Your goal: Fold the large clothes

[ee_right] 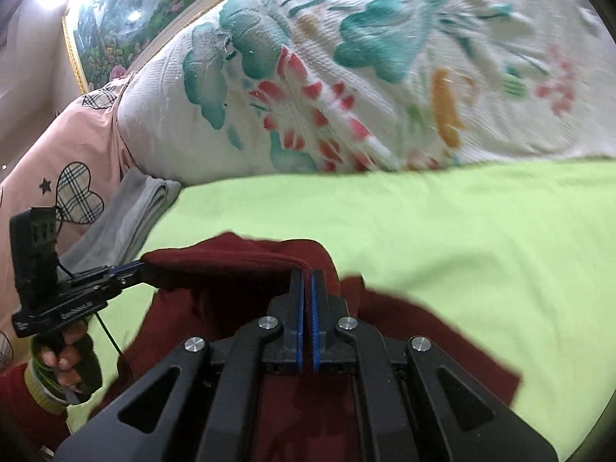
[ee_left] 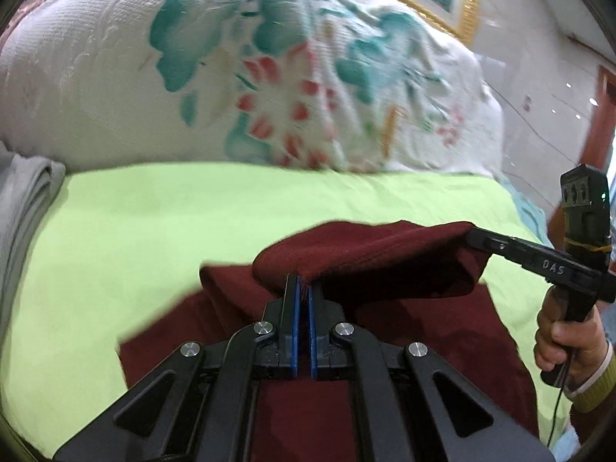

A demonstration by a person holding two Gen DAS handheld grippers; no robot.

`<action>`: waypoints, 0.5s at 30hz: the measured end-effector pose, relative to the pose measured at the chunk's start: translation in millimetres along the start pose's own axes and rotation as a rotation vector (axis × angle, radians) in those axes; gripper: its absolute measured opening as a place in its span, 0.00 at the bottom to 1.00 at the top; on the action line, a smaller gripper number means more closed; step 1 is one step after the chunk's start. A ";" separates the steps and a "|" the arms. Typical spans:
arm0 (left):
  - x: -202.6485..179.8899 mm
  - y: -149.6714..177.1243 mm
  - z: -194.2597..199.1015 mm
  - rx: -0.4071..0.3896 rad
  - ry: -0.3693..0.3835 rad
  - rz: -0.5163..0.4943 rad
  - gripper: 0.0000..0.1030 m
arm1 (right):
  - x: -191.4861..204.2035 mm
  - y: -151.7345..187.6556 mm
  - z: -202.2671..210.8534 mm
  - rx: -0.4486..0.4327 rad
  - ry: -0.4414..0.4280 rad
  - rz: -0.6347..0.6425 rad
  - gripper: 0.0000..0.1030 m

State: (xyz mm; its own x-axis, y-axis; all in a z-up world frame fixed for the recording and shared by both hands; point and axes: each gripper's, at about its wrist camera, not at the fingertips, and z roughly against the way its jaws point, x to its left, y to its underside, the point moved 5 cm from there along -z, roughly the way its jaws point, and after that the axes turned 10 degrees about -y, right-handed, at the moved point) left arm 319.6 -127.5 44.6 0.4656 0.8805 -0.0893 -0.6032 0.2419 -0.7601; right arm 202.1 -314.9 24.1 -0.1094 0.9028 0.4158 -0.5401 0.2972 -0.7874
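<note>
Above green sheet [ee_left: 154, 211], tongs [ee_left: 304, 285] pinch garment edge [ee_left: 365, 258].

The dark red garment [ee_left: 385, 331] lies on the green sheet, its far edge lifted and folded back

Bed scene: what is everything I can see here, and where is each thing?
dark red knit garment: one, maroon, on the sheet, its edge lifted by both grippers
lime green bed sheet: one, under the garment
white floral quilt: one, teal and red print, behind the sheet
grey folded cloth: one, at the sheet's left edge
pink bedding with plaid hearts: one, far left
gold-framed landscape picture: one, on the wall
left gripper: black, shut on the garment
right gripper: black, shut on the garment
</note>
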 end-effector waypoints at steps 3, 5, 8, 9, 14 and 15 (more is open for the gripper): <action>-20.2 33.9 10.0 0.019 0.030 -0.011 0.02 | -1.1 41.6 20.2 0.014 0.017 -0.060 0.03; -25.2 62.5 16.6 0.046 0.028 -0.018 0.02 | -1.9 62.5 27.0 0.036 0.023 -0.093 0.03; -23.6 91.5 17.3 0.094 0.020 0.001 0.02 | -1.8 95.9 29.5 0.081 0.020 -0.140 0.03; -22.0 98.4 17.6 0.102 0.011 0.005 0.02 | 0.1 101.2 29.9 0.088 0.019 -0.143 0.03; -12.9 126.6 21.5 0.142 -0.005 0.022 0.02 | 8.9 125.2 21.7 0.139 0.023 -0.148 0.03; -11.3 131.2 22.0 0.149 -0.006 0.023 0.02 | 11.1 129.8 19.1 0.154 0.022 -0.149 0.03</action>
State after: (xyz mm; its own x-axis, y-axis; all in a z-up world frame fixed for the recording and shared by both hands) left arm 220.9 -96.8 -39.9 0.4470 0.8888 -0.1014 -0.7033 0.2792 -0.6538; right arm 114.9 -272.2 -64.8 -0.0020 0.8596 0.5110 -0.6702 0.3781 -0.6386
